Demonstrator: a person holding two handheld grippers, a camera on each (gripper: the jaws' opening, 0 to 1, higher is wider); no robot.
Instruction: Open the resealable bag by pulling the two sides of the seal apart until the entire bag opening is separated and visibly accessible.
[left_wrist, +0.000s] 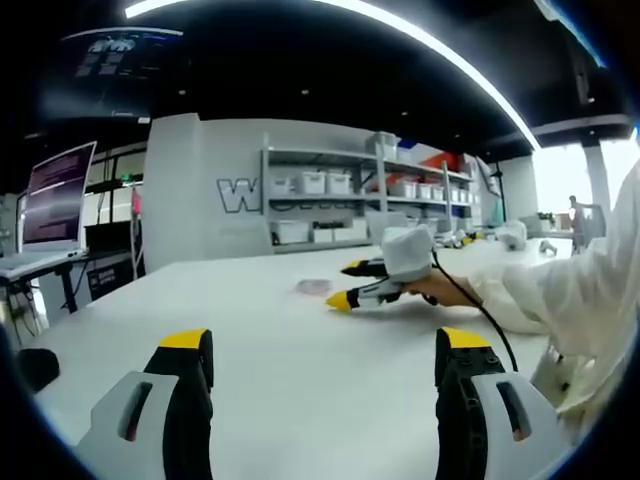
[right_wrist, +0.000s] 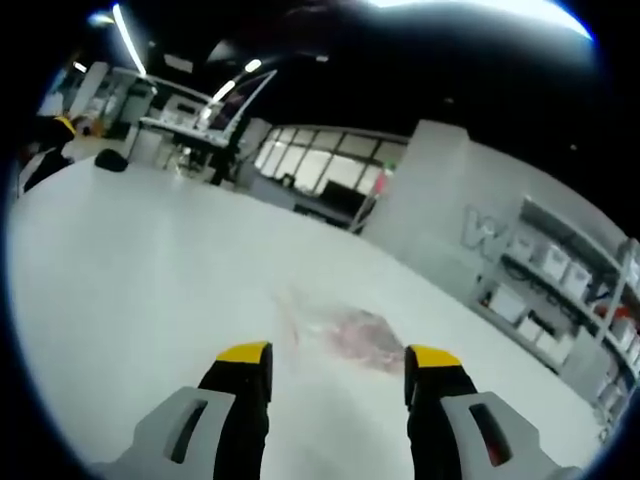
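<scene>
One resealable bag (right_wrist: 345, 335) lies flat on the white table (right_wrist: 120, 290), just beyond the right gripper (right_wrist: 340, 362), whose yellow-tipped jaws stand apart and empty. From the left gripper view the bag (left_wrist: 313, 286) sits far off, just left of the right gripper (left_wrist: 348, 283). Nearer, the left gripper (left_wrist: 325, 345) hovers with jaws apart.

Lab: storage shelving (left_wrist: 330, 200), worktable (left_wrist: 250, 330)

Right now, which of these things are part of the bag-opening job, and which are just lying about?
For the job:
bag, flat on the table
left gripper, open
right gripper, open, just short of the bag

Lying about:
laptop
shelves with bins
dark object on the table's far edge
</scene>
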